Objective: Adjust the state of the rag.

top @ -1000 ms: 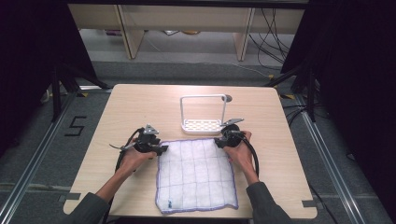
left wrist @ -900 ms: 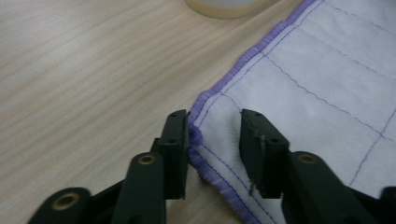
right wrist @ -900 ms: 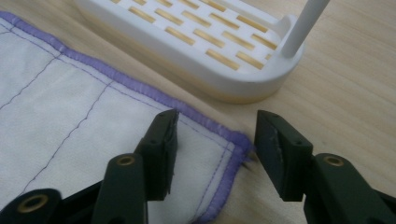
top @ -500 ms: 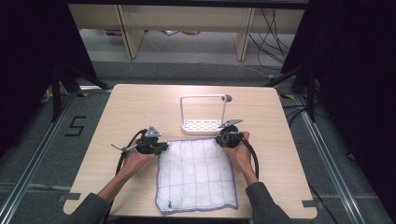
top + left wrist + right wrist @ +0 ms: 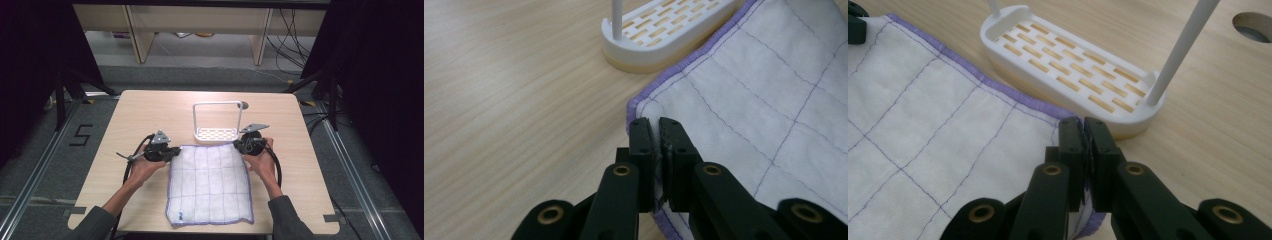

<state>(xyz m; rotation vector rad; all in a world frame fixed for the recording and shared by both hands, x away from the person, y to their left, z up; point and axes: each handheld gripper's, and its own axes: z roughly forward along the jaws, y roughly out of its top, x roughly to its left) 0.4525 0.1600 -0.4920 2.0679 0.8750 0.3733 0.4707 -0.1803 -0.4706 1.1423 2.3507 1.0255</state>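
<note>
Cloth: a white quilted cloth (image 5: 210,182) with a purple hem lay flat on the wooden table (image 5: 150,110), its long axis running from the far edge toward the person.

Far edge: the cloth's far hem lay just beside the base of a white slotted rack (image 5: 218,131), touching or nearly so; I could not tell which.

Left gripper: the left gripper (image 5: 655,131) had its jaws pinched narrow on the cloth's far-left corner, hem between the pads.

Right gripper: the right gripper (image 5: 1081,131) was likewise clamped on the far-right corner, right beside the rack's rounded end.

Hands: each hand (image 5: 145,167) sat outboard of the cloth, one per far corner — neither nearer the work than the other.

Key relation: the body of the cloth lay from both grippers back toward the person, with the free near hem by the table's front edge.

Judgement: with both far corners held, the likely next move was a lift and carry toward the person to fold far edge onto near edge — the two corners would need to travel level along the long axis.

Risk: the rack stood close enough that a rising hem might have snagged it.
</note>
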